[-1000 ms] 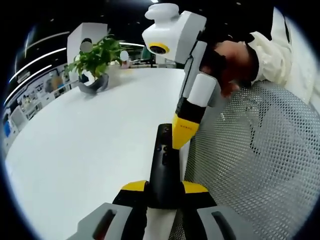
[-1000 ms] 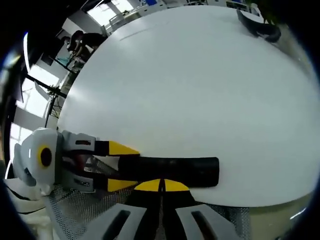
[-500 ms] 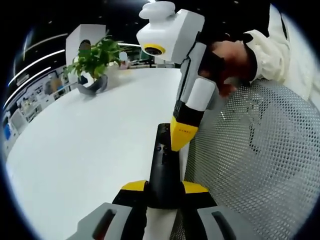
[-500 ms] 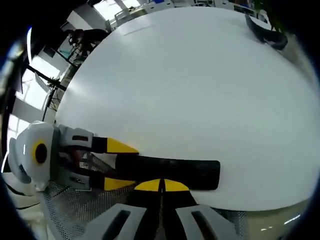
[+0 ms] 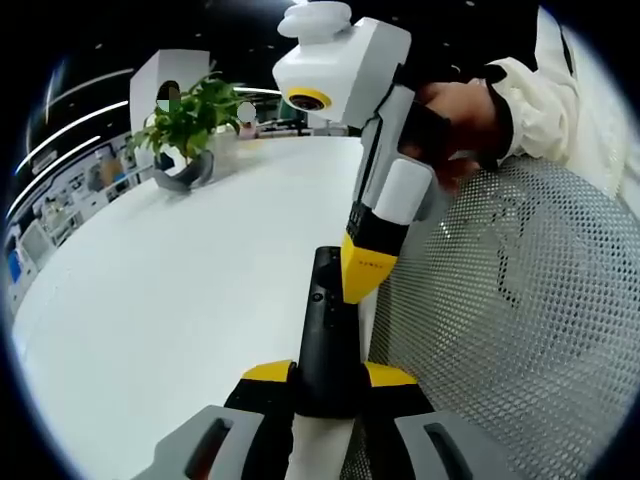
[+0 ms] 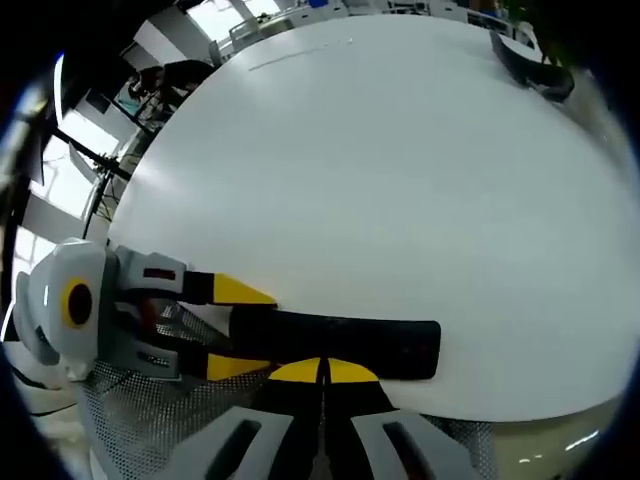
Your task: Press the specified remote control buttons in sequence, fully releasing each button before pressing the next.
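Bright, even indoor light; mild glare off the white counter (image 5: pixel 180 290). Strong fisheye bending toward the edges. Sharp up close, soft and washed-out at distant windows (image 6: pixel 45 235).

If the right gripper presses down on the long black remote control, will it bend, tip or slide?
The long black remote control looks like a rigid bar, so it probably will not bend. The left gripper clamps one end, so sliding seems unlikely. Its far end juts out unsupported and may dip under the right gripper.

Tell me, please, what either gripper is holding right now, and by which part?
The left gripper clamps the black remote by its near end. The right gripper, jaws together, holds nothing; its tip is at the remote's button face.
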Demonstrator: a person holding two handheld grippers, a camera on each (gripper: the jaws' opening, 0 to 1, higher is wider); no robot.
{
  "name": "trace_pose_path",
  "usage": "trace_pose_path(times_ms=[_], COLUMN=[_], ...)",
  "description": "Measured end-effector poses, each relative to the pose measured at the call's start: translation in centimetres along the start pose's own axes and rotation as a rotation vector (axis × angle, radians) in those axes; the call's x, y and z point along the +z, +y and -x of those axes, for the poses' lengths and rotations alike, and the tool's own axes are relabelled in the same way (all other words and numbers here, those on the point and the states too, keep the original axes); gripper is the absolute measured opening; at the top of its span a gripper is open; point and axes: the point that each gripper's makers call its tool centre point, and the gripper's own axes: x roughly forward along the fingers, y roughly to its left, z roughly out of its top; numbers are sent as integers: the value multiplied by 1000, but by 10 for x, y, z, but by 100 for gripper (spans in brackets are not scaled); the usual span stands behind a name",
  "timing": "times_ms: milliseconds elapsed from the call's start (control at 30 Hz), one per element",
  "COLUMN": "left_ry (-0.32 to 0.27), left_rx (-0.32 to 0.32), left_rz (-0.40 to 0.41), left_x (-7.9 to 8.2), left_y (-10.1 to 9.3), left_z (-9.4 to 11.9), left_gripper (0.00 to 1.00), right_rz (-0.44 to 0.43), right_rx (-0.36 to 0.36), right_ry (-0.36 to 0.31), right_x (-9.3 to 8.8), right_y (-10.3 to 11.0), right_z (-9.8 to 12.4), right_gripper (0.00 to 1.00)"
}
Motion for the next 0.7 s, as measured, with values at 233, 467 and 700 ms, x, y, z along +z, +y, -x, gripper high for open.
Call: trace_pose_path(times_ms=[233, 467, 700], left_ry=[1, 1, -1], left_rx=[-2, -3, -2], left_rz=[-4, -4, -1], left_x=[0, 0, 0], left_y=[0, 0, 0], left_z=[0, 0, 0], left_gripper=[24, 24, 24], right_rz=[-24, 4, -3], right_rx=[13, 40, 111], right_ry=[12, -3, -41], right_x=[1, 6, 15], right_y=[1, 8, 16], right_z=[1, 2, -1], right_gripper=[0, 0, 0])
